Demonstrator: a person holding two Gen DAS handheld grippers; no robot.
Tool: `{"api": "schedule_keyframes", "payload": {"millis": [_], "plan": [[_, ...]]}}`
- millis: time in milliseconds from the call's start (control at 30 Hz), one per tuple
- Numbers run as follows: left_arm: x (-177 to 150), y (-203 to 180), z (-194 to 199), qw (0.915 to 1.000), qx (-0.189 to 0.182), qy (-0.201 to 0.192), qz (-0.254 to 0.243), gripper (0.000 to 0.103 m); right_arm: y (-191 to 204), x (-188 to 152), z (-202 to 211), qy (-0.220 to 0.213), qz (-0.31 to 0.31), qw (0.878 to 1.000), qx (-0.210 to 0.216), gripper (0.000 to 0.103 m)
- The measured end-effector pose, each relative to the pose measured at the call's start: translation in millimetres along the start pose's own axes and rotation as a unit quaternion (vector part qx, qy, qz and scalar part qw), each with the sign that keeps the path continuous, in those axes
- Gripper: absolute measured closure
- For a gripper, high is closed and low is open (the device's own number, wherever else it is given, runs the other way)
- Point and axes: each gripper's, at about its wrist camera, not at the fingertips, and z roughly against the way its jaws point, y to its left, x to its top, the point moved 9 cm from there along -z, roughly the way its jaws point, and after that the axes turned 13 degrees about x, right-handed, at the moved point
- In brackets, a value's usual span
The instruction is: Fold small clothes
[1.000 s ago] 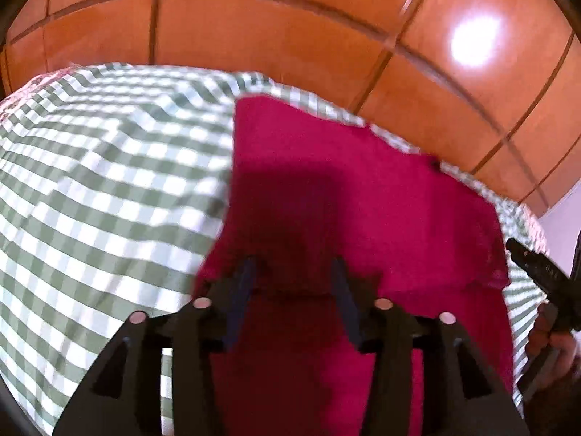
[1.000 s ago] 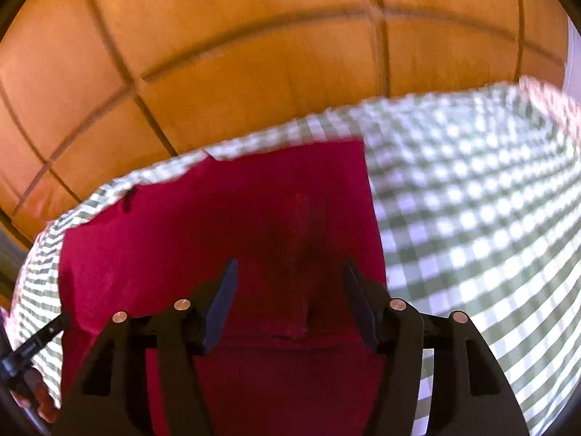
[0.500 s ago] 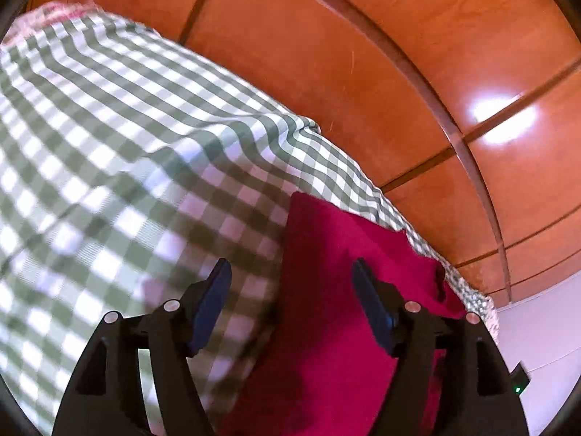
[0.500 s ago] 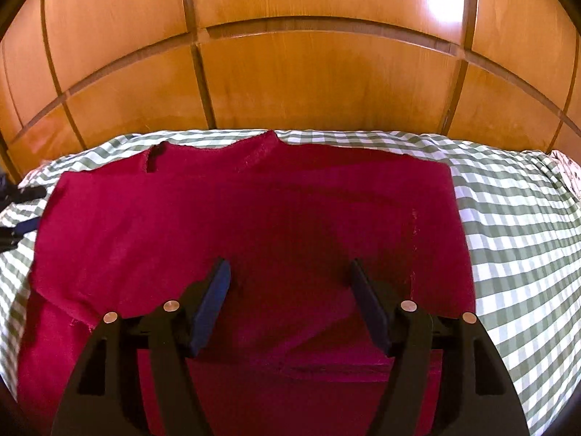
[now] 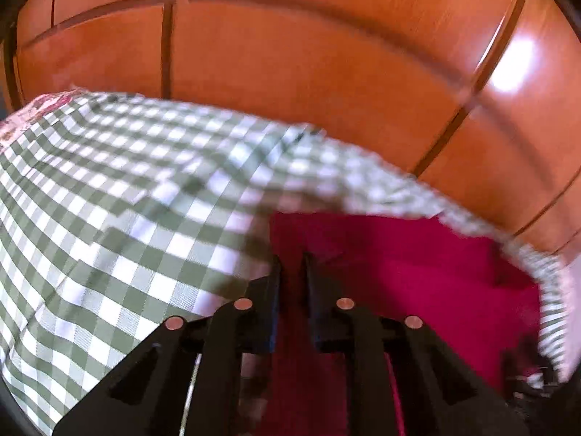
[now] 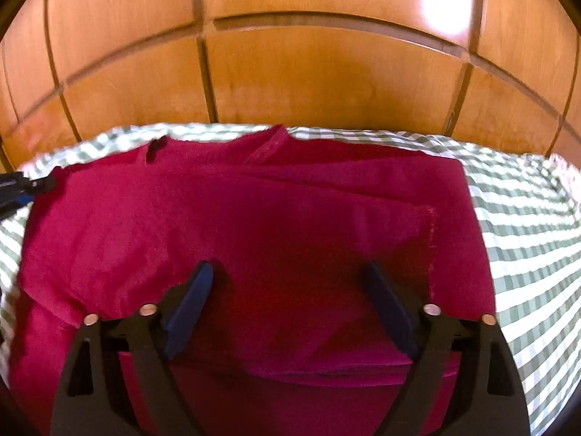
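Note:
A crimson garment [image 6: 254, 210] lies spread flat on the green-and-white checked cloth [image 6: 526, 218], neckline toward the wooden wall, with a fold across its near part. My right gripper [image 6: 287, 279] hovers over the garment's near middle, its jaws opening wide with only flat cloth below them. In the blurred left wrist view, my left gripper [image 5: 290, 265] sits at the left edge of the garment [image 5: 417, 272], its jaws closing to a narrow gap with red cloth seen through it. In the right wrist view the left gripper's tip [image 6: 25, 185] shows at the garment's far left corner.
Glossy orange wooden panels [image 6: 290, 72] rise right behind the far edge of the checked cloth [image 5: 109, 200]. A patterned pink border [image 5: 36, 112] shows at the cloth's far left corner.
The left gripper's jaws narrowed from wide apart to almost together at the garment's left edge, and its view swung sideways. The right gripper's jaws spread wider over the garment.

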Motion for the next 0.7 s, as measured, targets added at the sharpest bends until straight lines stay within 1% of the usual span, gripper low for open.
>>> {"api": "schedule_keyframes", "payload": {"millis": [33,67,100,133,167,200,233,267,300,333,367,400,433,467,500,567,600,700], "plan": [[-1,-1,-6,1.0,0.007,-0.004,-0.005,0.081,1,0,-2,0.002,0.005,1.0,-0.006,0.013],[-1,-2,-5,0.9996,0.019,-0.016,-0.011,0.079,1,1,-3,0.002,0.005,1.0,-0.007,0.013],[-1,-3,-2,0.9991,0.032,-0.02,-0.016,0.078,0,0,-4,0.001,0.002,1.0,-0.005,0.012],[0,-2,4,0.9983,0.05,-0.025,-0.018,0.073,-1,0,-4,0.001,-0.003,1.0,-0.001,0.012],[0,0,10,0.9979,0.058,-0.027,-0.014,0.07,-3,-1,-4,-0.001,-0.007,1.0,0.004,0.012],[-1,2,18,0.9978,0.058,-0.03,-0.009,0.071,-3,-1,-4,-0.002,-0.008,1.0,0.005,0.012],[-3,1,31,0.9982,0.048,-0.037,-0.003,0.069,-3,-1,-4,-0.003,-0.008,1.0,0.006,0.011],[-6,1,40,0.9984,0.038,-0.041,-0.002,0.055,-3,-1,-5,-0.004,-0.009,1.0,0.008,0.011],[-11,-3,50,0.9987,0.026,-0.044,-0.006,0.048,-3,-1,-5,-0.004,-0.01,1.0,0.009,0.011],[-17,-7,59,0.9986,0.013,-0.049,-0.013,0.043,-2,-1,-5,-0.005,-0.01,1.0,0.009,0.011],[-25,-12,70,0.998,0.005,-0.058,-0.025,0.043,-2,-1,-5,-0.005,-0.01,1.0,0.008,0.011],[-33,-18,74,0.9973,0.004,-0.062,-0.038,0.043,-2,0,-4,-0.005,-0.009,1.0,0.007,0.011],[-44,-26,76,0.996,0.005,-0.065,-0.062,0.043,-2,0,-5,-0.005,-0.009,1.0,0.008,0.011],[-53,-29,77,0.9947,0.009,-0.065,-0.079,0.043,-2,0,-5,-0.006,-0.01,1.0,0.008,0.011],[-62,-33,70,0.993,0.024,-0.063,-0.097,0.043,-2,0,-5,-0.006,-0.011,1.0,0.009,0.011],[-73,-35,58,0.9912,0.037,-0.059,-0.112,0.041,-2,0,-5,-0.007,-0.012,1.0,0.011,0.011],[-77,-36,57,0.991,0.037,-0.065,-0.111,0.041,-2,0,-5,-0.007,-0.012,1.0,0.011,0.01],[-75,-36,58,0.9913,0.039,-0.067,-0.106,0.041,-2,-1,-5,-0.007,-0.014,1.0,0.014,0.01]]}}
